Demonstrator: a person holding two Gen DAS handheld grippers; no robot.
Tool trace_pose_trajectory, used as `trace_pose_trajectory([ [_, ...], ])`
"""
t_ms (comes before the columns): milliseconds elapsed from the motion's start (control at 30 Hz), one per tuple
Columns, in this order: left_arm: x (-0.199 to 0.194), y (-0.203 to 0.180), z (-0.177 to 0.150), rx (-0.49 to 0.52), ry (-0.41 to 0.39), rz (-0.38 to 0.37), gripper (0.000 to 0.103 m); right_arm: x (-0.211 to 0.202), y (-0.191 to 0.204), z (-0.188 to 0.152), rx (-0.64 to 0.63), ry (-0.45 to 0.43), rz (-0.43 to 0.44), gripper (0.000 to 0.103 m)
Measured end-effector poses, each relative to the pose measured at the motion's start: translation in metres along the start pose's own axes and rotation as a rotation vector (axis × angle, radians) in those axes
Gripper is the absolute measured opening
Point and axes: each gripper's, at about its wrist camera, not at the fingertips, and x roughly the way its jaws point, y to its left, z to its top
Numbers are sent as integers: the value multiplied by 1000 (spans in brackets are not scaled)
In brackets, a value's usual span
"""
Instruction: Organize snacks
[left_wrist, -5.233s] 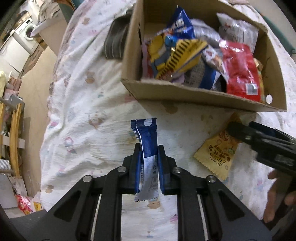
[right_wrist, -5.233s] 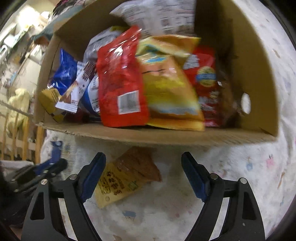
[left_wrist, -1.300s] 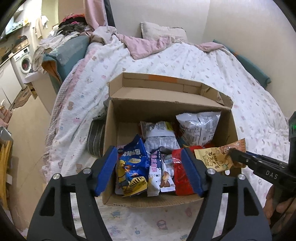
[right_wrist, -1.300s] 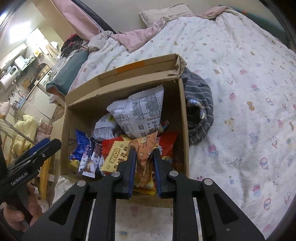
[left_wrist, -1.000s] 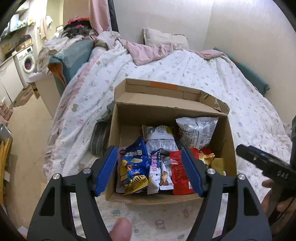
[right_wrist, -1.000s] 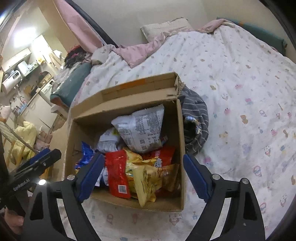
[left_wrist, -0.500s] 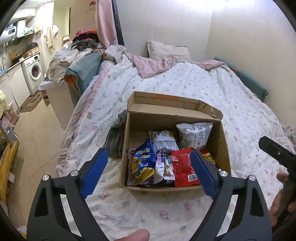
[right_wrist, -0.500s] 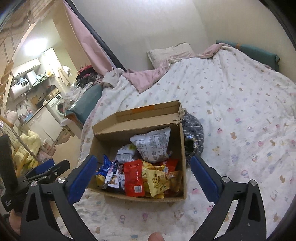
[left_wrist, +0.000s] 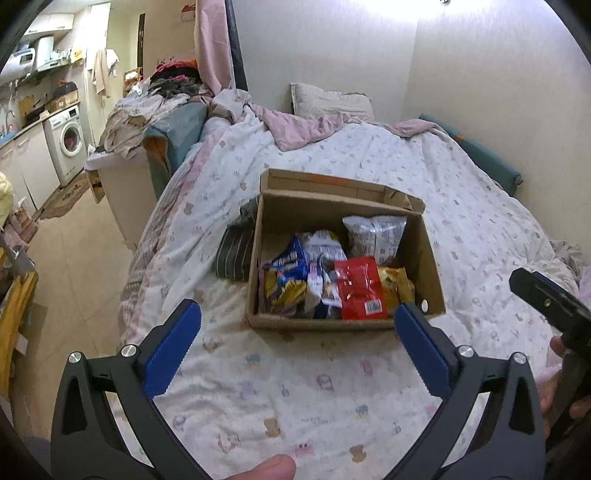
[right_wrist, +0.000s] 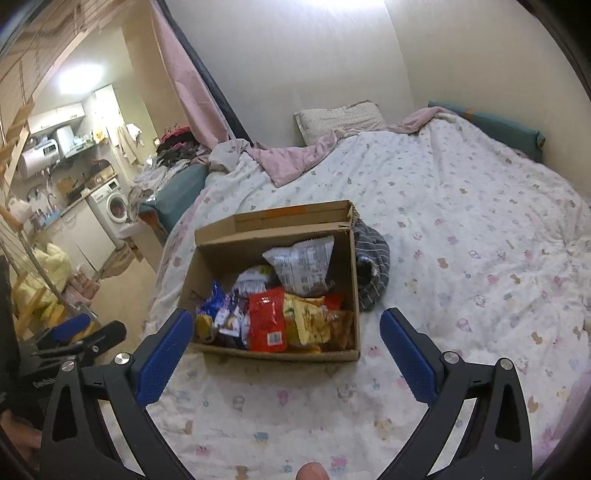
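Observation:
An open cardboard box (left_wrist: 317, 323) stands on the bed, packed with snack bags: a red bag (left_wrist: 360, 291), a blue bag (left_wrist: 288, 264), a grey-white bag (left_wrist: 375, 232) and a yellow bag (right_wrist: 306, 319). My left gripper (left_wrist: 295, 312) hangs back from the box's near wall, its jaws opening wide with nothing between them. My right gripper (right_wrist: 285, 316) is open and empty, also short of the box (right_wrist: 277, 352). Each gripper shows at the edge of the other's view: the right gripper (left_wrist: 543, 299) and the left gripper (right_wrist: 81, 332).
A dark striped cloth (left_wrist: 234, 251) lies against the box's far side. The printed bedspread (left_wrist: 295, 398) stretches in front of the box and to its right. A pink blanket (right_wrist: 295, 155) and pillow (right_wrist: 340, 114) lie at the head. The bed's left edge drops to the floor (left_wrist: 77, 258).
The right gripper let the yellow packet go into the box and opened. Both grippers drew back and up from the box, and the left jaws spread wider.

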Motion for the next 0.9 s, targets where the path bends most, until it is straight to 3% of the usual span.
trace_pose_trajectory([
  [300,0,7,-22,8,-24,28,103,3,7,-32,-56,-35,-66,103],
  [900,7,9,-26,11,-40,31,103,26,24,-44,-125,10,-104,103],
])
